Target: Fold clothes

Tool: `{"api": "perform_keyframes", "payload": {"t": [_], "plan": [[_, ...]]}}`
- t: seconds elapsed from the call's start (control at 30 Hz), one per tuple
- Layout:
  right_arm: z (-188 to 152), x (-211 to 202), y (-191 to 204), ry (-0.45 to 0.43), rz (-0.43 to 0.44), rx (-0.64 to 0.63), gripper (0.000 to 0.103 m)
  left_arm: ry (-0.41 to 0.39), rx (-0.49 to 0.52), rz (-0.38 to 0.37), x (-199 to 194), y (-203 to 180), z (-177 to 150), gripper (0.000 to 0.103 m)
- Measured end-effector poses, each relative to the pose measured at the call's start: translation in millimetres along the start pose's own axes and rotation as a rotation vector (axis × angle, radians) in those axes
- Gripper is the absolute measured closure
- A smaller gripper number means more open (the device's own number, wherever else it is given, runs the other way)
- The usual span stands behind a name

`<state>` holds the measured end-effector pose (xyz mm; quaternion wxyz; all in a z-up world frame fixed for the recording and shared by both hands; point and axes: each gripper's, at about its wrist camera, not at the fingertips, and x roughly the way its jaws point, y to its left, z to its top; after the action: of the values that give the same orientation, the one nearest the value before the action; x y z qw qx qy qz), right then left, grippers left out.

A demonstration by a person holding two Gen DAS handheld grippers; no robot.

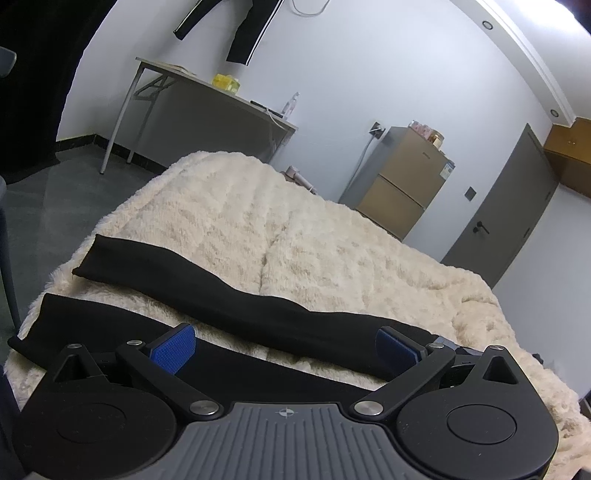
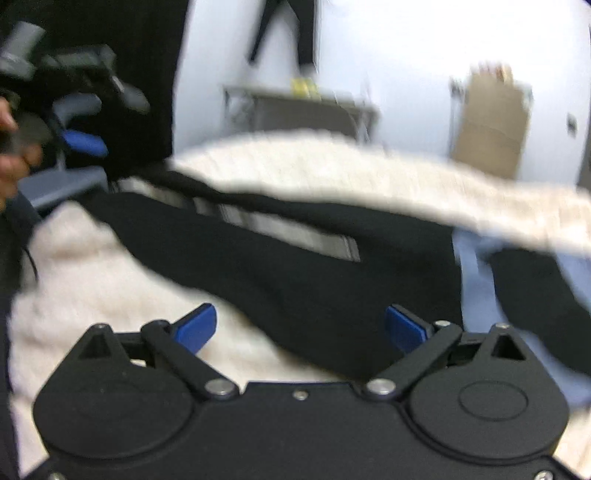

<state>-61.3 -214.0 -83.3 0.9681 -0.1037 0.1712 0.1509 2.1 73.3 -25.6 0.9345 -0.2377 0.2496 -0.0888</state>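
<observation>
A pair of black trousers lies spread on a bed covered by a fluffy cream blanket. In the left wrist view the two legs run side by side toward the left edge of the bed, with a strip of blanket showing between them; the farther leg ends near the left edge, and the nearer leg reaches that edge and droops slightly over it. The left gripper hangs over the near edge of the bed with its jaws wide apart, the blue pads just above the nearer leg and holding nothing.

The right wrist view is blurred. It shows the wider upper part of the trousers lying across the blanket, with a pale grey stripe along the cloth. The right gripper is above the near edge of the bed, its jaws also wide and empty, with the black cloth beneath the right pad. Some light blue fabric lies just beside the trousers on the right. At the upper left of this view the other gripper shows in the person's hand.

Against the far wall stand a grey folding table and a tan fridge, with a grey door to the right. Another black garment hangs on the wall above the table.
</observation>
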Motion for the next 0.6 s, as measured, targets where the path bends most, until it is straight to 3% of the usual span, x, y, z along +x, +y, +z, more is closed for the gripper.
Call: {"api": "perform_keyframes", "payload": {"t": [0.13, 0.23, 0.33, 0.53, 0.57, 0.6], "plan": [[23, 37, -16, 0.007, -0.063, 0.097, 0.000, -0.001, 0.015, 0.006, 0, 0, 0, 0.000], [22, 79, -33, 0.168, -0.076, 0.208, 0.001, -0.007, 0.010, 0.008, -1, 2, 1, 0.000], [-2, 96, -20, 0.297, -0.010, 0.184, 0.002, -0.006, 0.002, 0.012, 0, 3, 1, 0.000], [-18, 67, 5, 0.323, 0.106, 0.068, 0.001, 0.000, 0.002, 0.032, 1, 3, 1, 0.000], [-17, 63, 2, 0.318, 0.140, 0.045, 0.005, 0.008, 0.004, 0.036, 2, 3, 0, 0.000], [-15, 58, -1, 0.310, 0.173, 0.020, 0.020, 0.024, 0.014, 0.046, 5, 2, 0, 0.000]]}}
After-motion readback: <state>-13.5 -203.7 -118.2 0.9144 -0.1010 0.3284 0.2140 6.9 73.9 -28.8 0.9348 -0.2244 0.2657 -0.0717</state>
